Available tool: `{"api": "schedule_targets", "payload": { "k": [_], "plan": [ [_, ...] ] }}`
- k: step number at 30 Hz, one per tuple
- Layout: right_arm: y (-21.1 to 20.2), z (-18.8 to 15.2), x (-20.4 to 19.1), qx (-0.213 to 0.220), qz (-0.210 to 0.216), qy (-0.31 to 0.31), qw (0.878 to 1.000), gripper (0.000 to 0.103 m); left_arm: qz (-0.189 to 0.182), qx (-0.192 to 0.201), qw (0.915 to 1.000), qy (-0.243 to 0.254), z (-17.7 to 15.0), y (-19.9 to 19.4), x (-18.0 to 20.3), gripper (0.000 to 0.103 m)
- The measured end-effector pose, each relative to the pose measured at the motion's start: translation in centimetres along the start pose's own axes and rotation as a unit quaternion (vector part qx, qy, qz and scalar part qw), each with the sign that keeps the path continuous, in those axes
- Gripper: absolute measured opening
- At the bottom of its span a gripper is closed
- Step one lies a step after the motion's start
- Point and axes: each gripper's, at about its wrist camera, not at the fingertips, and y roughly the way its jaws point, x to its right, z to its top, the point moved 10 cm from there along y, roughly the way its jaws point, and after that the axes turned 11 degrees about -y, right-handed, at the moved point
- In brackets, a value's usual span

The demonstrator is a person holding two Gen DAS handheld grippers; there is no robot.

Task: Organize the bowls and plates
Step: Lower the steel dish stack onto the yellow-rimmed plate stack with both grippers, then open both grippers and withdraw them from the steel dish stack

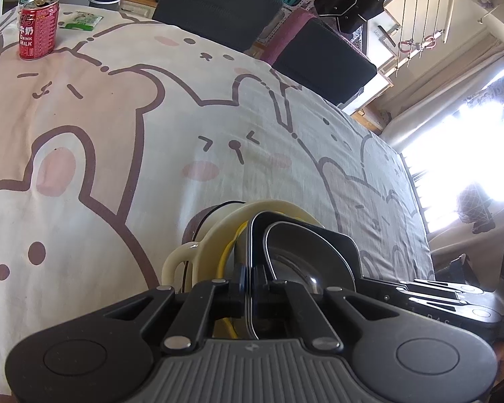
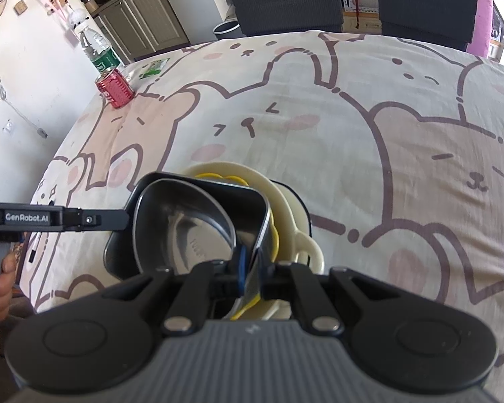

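Closest to us, our left tongs (image 1: 248,294) are clamped on the near rim of the dark tray (image 1: 332,238), the thin edge pinched between the two fingers. Our right tongs (image 2: 250,277) are likewise closed on the opposite rim of the same dark tray (image 2: 218,189), so the tray is gripped from both sides at once; in the right wrist view the left tongs reach in from the left edge, touching the tray's far corner. Inside the tray sits a shiny steel bowl (image 2: 184,228), seen also from the left wrist as a steel bowl (image 1: 295,255) nested within the tray's raised walls. The tray is tilted and rests over a cream bowl (image 1: 198,252) with small loop handles, and a yellow dish (image 2: 218,178) shows between the tray and the cream bowl (image 2: 305,245). Under the cream bowl a dark rim peeks out, though we cannot tell what it belongs to. The whole stack stands near the front edge of the counter, which is draped in a cartoon bear cloth (image 2: 352,127). Well apart from the stack, at the far left corner of the counter, a red milk can (image 1: 38,27) stands upright, with a green-labelled water bottle (image 2: 99,52) just behind it and a small green packet (image 1: 80,21) lying beside them. Beyond the counter stand two dark chairs (image 2: 285,0).
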Motion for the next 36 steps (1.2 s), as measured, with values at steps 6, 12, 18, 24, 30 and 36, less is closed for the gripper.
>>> {"api": "schedule_targets", "payload": {
  "k": [6, 12, 18, 24, 30, 36],
  "plan": [
    [0.2, 0.1, -0.1, -0.001, -0.002, -0.001, 1.0, 0.009, -0.001, 0.0, 1.0, 0.003, 0.0, 0.0, 0.0, 0.003],
    [0.2, 0.2, -0.1, 0.002, -0.005, -0.002, 1.0, 0.009, 0.0, -0.001, 1.0, 0.004, -0.1, 0.0, 0.0, 0.003],
    [0.2, 0.1, -0.1, 0.002, -0.004, -0.001, 1.0, 0.009, 0.0, -0.001, 1.0, 0.004, -0.1, 0.1, -0.1, 0.003],
    [0.2, 0.1, -0.2, 0.002, -0.006, -0.002, 1.0, 0.012, 0.01, 0.001, 0.9999, 0.003, 0.0, 0.0, -0.2, 0.008],
    [-0.2, 0.1, 0.1, 0.005, -0.013, -0.001, 1.0, 0.015, 0.018, 0.002, 0.9997, 0.014, -0.1, -0.5, -0.2, 0.023],
    [-1.4, 0.1, 0.6, 0.019, -0.039, -0.006, 0.999, 0.029, 0.022, 0.02, 0.9991, 0.029, -0.2, -2.0, 0.2, 0.041]
  ]
}}
